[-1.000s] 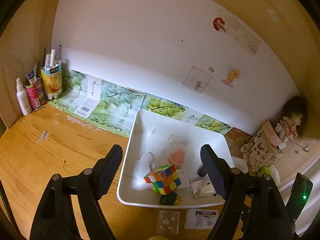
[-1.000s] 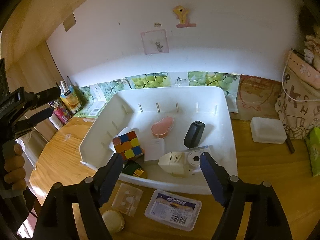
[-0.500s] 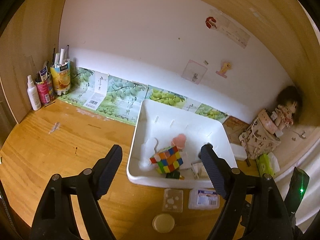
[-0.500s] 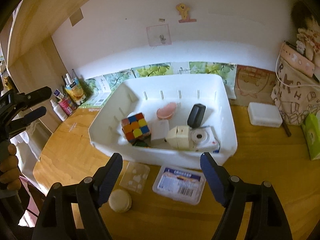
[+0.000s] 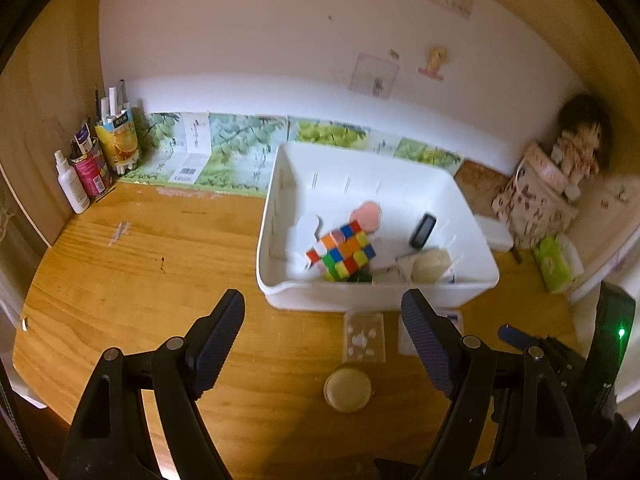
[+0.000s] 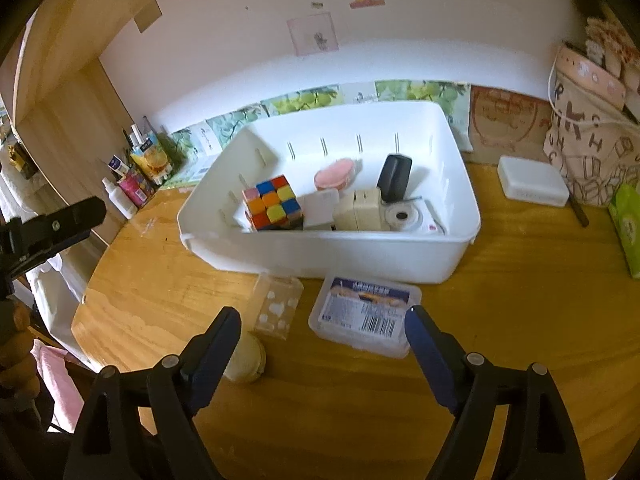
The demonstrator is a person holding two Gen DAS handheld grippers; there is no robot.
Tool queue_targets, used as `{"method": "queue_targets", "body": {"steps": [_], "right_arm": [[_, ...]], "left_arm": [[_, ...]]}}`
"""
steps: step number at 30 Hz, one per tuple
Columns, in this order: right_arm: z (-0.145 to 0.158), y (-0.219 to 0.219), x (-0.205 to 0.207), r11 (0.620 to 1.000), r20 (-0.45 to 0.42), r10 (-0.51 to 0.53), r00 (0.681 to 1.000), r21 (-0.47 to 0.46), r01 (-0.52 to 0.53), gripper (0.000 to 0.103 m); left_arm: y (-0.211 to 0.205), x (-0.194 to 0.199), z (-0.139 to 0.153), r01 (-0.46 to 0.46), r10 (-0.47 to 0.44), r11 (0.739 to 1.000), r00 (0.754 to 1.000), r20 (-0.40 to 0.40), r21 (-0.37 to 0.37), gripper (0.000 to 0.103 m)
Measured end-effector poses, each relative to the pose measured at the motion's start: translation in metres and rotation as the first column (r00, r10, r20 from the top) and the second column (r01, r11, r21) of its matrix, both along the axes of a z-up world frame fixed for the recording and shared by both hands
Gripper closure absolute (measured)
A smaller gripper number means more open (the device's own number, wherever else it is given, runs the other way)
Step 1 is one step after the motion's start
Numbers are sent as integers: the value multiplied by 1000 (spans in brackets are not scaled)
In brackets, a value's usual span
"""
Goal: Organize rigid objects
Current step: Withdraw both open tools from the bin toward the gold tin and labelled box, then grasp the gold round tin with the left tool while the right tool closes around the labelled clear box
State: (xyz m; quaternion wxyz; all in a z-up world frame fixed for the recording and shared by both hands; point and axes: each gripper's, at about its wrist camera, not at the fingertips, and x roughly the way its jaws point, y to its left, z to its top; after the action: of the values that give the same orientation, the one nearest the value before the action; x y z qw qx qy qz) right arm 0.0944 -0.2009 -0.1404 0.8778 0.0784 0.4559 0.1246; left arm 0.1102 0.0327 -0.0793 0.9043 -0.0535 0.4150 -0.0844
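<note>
The right gripper (image 6: 322,344) is spread wide and holds nothing. The labelled plastic box (image 6: 366,314) lies on the wooden table (image 6: 520,320) just past its tips, between the two fingers. A clear little case (image 6: 278,304) sits left of that box, and a round cream tin (image 6: 246,360) lies near the left finger. Behind them all is the white bin (image 6: 332,252), with a puzzle cube (image 6: 272,202), a pink dish (image 6: 334,174), a black gadget (image 6: 394,178) and a small white camera (image 6: 408,216) inside.

The left gripper (image 5: 322,330) is spread wide too, and empty. The bin is farther off and a bit right of it.
</note>
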Motion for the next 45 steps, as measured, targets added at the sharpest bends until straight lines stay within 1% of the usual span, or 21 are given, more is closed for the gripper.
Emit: {"method": "queue_targets", "body": {"steps": [1, 4, 6, 11, 15, 18, 21, 25, 29, 32, 35, 41, 45], "right_arm": [[-2, -1, -1, 1000, -8, -1, 1000, 1, 1, 17], [-7, -3, -1, 1000, -20, -6, 1000, 3, 6, 10], [-12, -6, 0, 1000, -34, -13, 999, 13, 14, 2], [-24, -12, 8, 999, -74, -23, 997, 44, 26, 2], [-39, -16, 18, 998, -138, -14, 990, 61, 22, 1], [-47, -16, 24, 997, -170, 5, 985, 73, 7, 1], [-55, -16, 32, 997, -198, 12, 980, 74, 2, 1], [-63, -16, 42, 998, -222, 21, 975, 64, -7, 1], [-69, -17, 51, 998, -243, 29, 970, 59, -15, 1], [-75, -15, 57, 998, -258, 42, 965, 50, -30, 1], [-79, -14, 59, 998, -270, 51, 961, 43, -41, 1], [-85, -13, 67, 999, -276, 54, 960, 20, -51, 1], [-88, -10, 72, 998, -277, 60, 959, -4, -64, 1]], "left_arm": [[-2, 0, -2, 7, -7, 1000, 1000, -9, 12, 20], [-11, 1, -9, 29, -27, 998, 999, -39, 59, 20], [-17, 2, -15, 51, -45, 995, 997, -66, 91, 20], [-30, 7, -33, 95, -71, 982, 986, -149, 161, 20], [-40, 11, -45, 128, -88, 970, 978, -191, 208, 20], [-48, 14, -52, 160, -108, 958, 970, -217, 236, 20], [-53, 19, -61, 184, -116, 951, 958, -263, 250, 20], [-59, 25, -78, 216, -123, 945, 932, -341, 248, 20], [-65, 29, -96, 241, -123, 941, 898, -422, 239, 20], [-68, 31, -108, 256, -124, 939, 875, -467, 231, 20], [-70, 34, -117, 262, -118, 938, 858, -500, 229, 20], [-71, 37, -134, 252, -102, 949, 816, -569, 192, 20], [-73, 39, -144, 246, -84, 951, 792, -605, 190, 20]]}}
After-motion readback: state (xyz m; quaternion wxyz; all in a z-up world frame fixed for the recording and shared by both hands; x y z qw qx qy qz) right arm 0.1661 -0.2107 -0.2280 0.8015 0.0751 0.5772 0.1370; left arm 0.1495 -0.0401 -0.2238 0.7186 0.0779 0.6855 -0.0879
